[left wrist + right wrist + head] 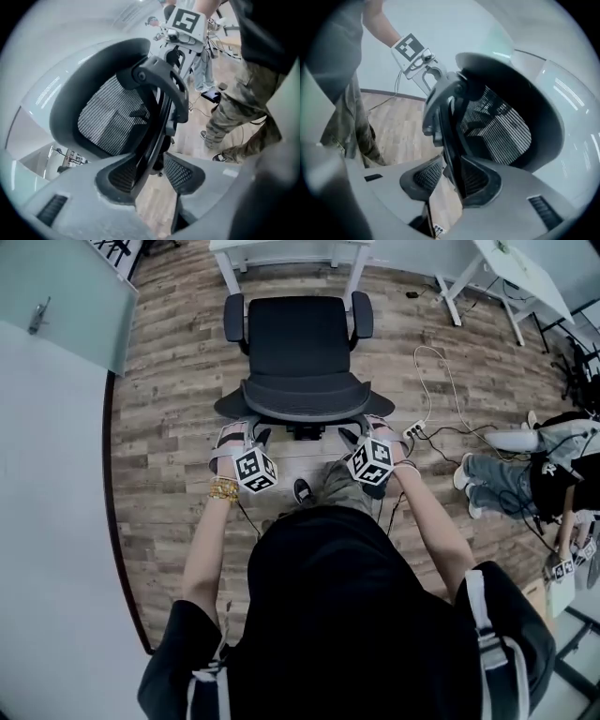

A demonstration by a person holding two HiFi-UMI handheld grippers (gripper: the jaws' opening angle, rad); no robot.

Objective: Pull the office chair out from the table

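Office chair [298,338], its backrest rim lying between each gripper's jaws. Left gripper [149,180] and right gripper [444,180]: jaws apart, unclamped.

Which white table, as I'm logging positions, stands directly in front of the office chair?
The top-centre table, its legs just beyond the office chair; the other table stands slanted, far right.

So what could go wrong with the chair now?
The left gripper and right gripper both stand open round the top edge of the backrest of the office chair, so a pull now would probably slip off. A power strip and its cables lie on the floor just right of the chair; rolling that way might snag them.
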